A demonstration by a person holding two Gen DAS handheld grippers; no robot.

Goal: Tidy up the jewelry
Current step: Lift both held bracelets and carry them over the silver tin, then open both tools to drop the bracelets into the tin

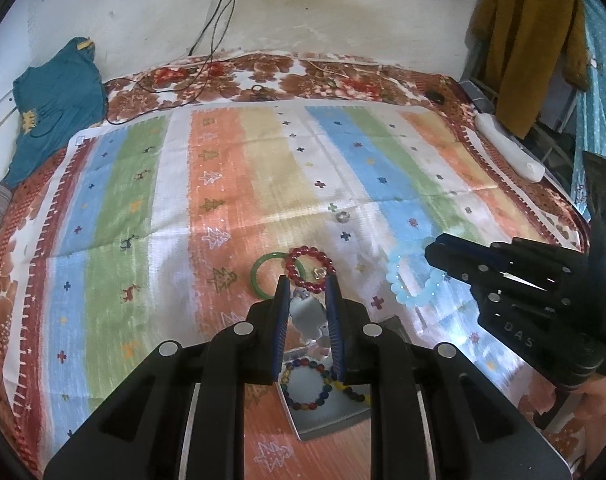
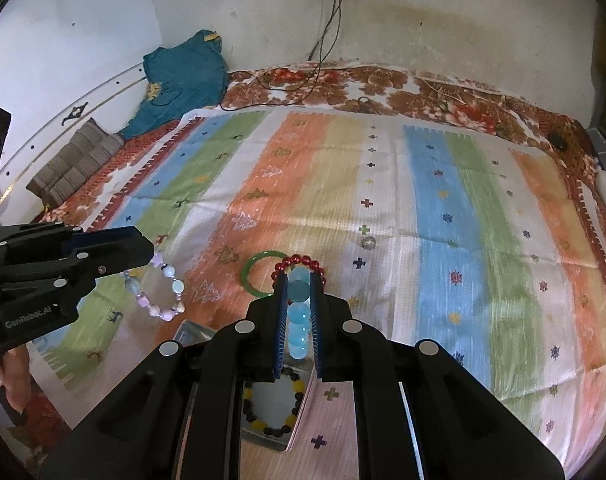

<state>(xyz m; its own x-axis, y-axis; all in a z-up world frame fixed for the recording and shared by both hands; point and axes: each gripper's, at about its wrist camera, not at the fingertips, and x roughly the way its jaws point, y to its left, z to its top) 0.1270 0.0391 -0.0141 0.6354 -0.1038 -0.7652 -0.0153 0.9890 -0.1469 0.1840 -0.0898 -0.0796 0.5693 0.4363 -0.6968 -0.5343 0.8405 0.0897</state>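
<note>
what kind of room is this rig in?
Likely a home bedroom: the work surface looks like a bed under a floral brown bedsheet and striped pastel cloth, with a mustard garment hanging beside it.

I've got a pastel bead bracelet (image 2: 159,292) pinched on the left side and a light blue bead bracelet (image 2: 297,320) on the right, both up off the cloth. The red bead bracelet (image 1: 309,268) overlaps the green bangle (image 1: 263,276) on the striped cloth, and a multicolor bead bracelet (image 1: 307,384) sits in the metal tray (image 1: 327,424).

Stained white wall (image 1: 343,12), striped cloth (image 1: 231,184) over floral bedspread (image 1: 231,80).
</note>
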